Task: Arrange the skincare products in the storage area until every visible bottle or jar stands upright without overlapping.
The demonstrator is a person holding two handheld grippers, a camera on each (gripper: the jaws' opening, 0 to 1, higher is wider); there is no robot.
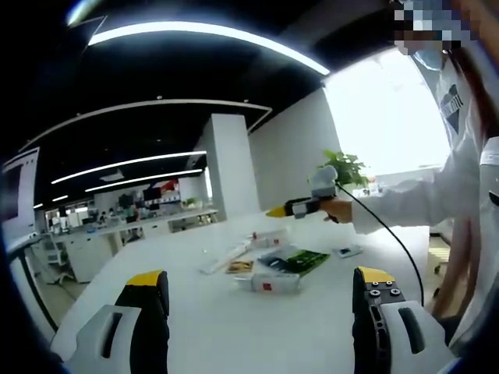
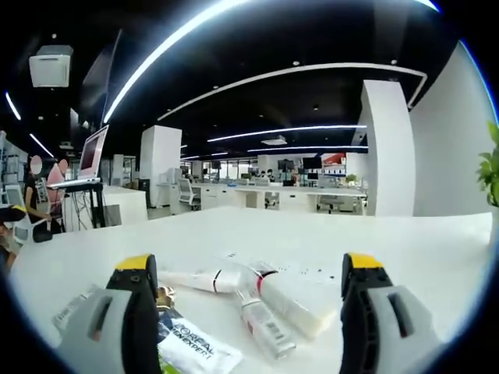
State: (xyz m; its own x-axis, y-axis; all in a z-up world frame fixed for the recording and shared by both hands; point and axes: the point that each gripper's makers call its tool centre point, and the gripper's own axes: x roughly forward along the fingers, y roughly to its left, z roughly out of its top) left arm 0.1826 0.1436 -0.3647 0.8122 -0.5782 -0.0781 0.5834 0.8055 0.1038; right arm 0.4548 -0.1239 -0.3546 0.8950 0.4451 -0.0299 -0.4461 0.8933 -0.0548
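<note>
- The left gripper has its jaws spread wide with nothing between them, held above the white table.
- The right gripper is likewise wide open and empty, hovering low over the products.
- Just past the right jaws, the skincare items lie flat in a loose heap: a white tube with a red band, a clear slim bottle on its side, a broader white tube touching it, and a sachet under the left jaw.
- In the left gripper view the same heap lies mid-table, well ahead of the jaws, and the right gripper is held in a hand above it.
- I judge this as the start: nothing stands upright yet.
- The next move calls for lowering the right jaws onto one item, likely the clear bottle, and gripping its body so it can be tipped onto its base.
- Items touch and overlap, so lifting one may drag its neighbour.
- Bare table lies all around the heap; the far edge is well away.
</note>
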